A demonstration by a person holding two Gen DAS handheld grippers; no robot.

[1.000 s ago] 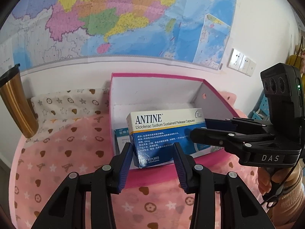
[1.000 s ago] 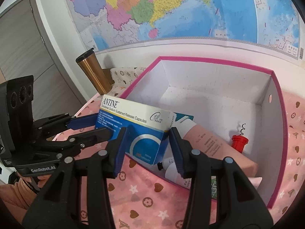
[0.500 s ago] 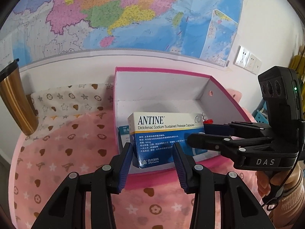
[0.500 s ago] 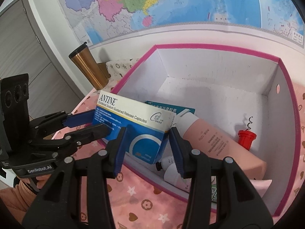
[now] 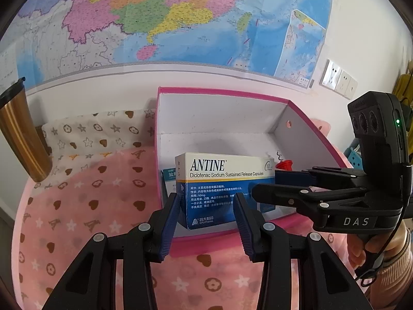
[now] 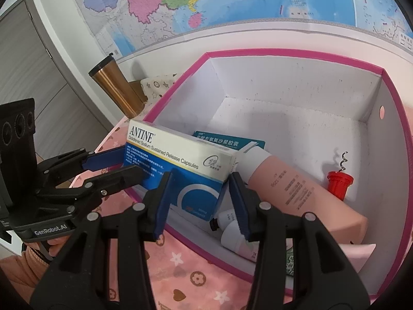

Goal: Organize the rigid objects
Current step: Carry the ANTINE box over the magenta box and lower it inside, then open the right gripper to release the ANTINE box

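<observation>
- Your left gripper [image 5: 205,197] had its jaws wide apart. It pointed at the near left corner of the pink bin [image 5: 222,94].
- Its left pad was right by the left end of the ANTINE box [image 5: 224,173]. Its right finger crossed in front of the box's face. I could not tell if either pad touched the box.
- Your right gripper [image 6: 200,178] was spread open too, at the other end of the box. The box looked wider than the gap in both views, so neither gripper seemed to squeeze it.
- The box stood on its long edge inside the bin, near the front wall. It seemed to lean a bit, with its top above the rim.
- Behind it lay a teal box [image 6: 227,142], a long pink tube [image 6: 296,188], a small white bottle [image 6: 232,235] and a red corkscrew [image 6: 339,183].
- The bin sat on a pink blanket [image 5: 90,206], with a gold cup [image 5: 20,134] off to the left.
- I think the box was light and stiff but hollow, so a hard pinch could dent it.
- Its shiny card could slip, so a soft, flat hold was best.
- A good spot to hold was across the two big flat faces, near the middle of the top edge.
</observation>
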